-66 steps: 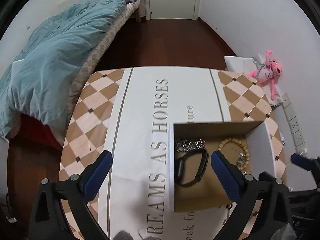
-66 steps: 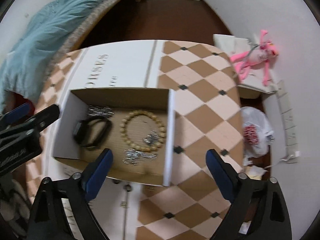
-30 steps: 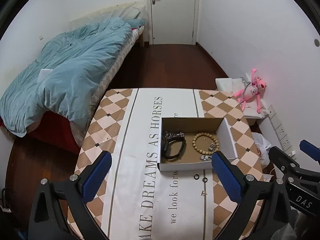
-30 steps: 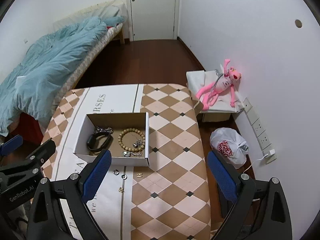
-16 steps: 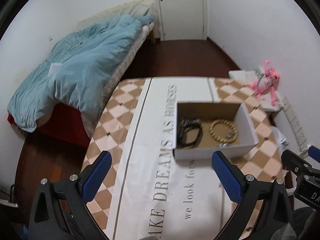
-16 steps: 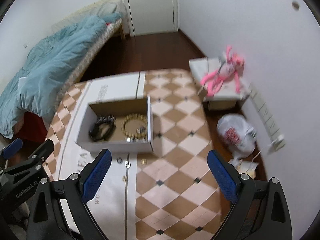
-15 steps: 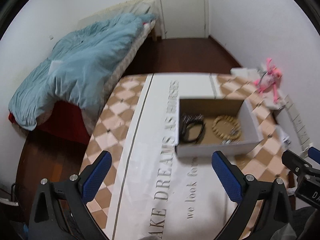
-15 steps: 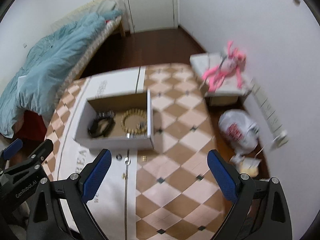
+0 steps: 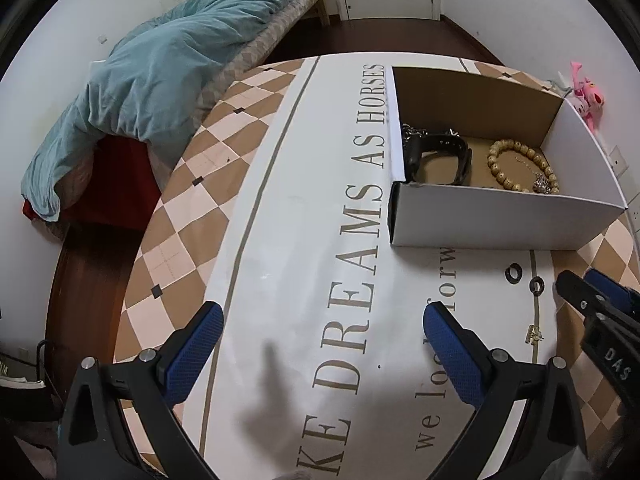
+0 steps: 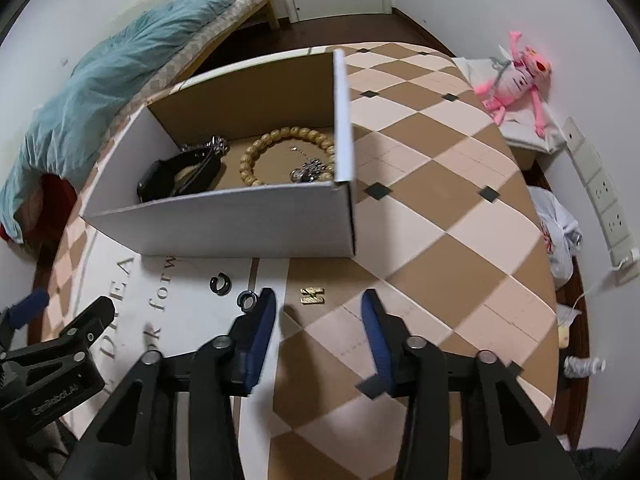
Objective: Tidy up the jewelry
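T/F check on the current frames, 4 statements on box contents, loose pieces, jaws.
1. The bead bracelet lies inside the box. True.
2. The gold piece sits in the box. False: it lies on the table, ahead of the right gripper.
3. Two black rings lie on the table outside the box. True.
4. The left gripper is shut on the watch. False: its jaws are open and empty; the watch is in the box.

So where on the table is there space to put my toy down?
The checkered stretch right of the box is bare. So is the wide white lettered strip left of it, ahead of the left gripper. It's crowded just in front of the box: two black rings and a gold clip lie by the right gripper.
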`<state>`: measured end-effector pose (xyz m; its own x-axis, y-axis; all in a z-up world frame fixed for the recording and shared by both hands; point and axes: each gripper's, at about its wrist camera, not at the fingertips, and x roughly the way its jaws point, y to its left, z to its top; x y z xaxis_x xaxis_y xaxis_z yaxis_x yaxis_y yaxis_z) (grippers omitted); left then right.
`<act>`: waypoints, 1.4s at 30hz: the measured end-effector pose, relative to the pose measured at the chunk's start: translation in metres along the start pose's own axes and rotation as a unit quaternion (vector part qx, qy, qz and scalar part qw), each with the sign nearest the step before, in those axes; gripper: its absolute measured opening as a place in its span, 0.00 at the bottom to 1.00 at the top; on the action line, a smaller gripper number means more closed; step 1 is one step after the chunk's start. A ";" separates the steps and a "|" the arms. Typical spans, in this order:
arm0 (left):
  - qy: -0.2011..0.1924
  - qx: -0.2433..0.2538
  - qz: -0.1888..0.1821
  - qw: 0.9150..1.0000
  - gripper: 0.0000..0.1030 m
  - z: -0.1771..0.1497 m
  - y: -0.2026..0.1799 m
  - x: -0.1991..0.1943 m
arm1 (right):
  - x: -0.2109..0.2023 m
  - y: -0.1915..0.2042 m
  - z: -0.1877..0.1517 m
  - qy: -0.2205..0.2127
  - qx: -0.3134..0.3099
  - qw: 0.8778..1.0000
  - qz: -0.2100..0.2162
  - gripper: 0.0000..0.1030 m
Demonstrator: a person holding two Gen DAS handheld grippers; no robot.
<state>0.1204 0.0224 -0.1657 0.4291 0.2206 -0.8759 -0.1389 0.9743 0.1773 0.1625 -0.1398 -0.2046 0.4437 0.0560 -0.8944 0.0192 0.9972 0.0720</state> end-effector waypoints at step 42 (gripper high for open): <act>0.003 0.095 -0.149 0.984 0.19 -0.025 -0.106 -0.016 | -0.048 -0.071 -0.034 -0.025 0.079 0.995 -0.059 0.11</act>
<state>0.1059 -0.0858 -0.1823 0.4210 -0.0764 -0.9038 0.1627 0.9866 -0.0076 0.1096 -0.2116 -0.1817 0.4746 -0.0681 -0.8776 0.2132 0.9762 0.0395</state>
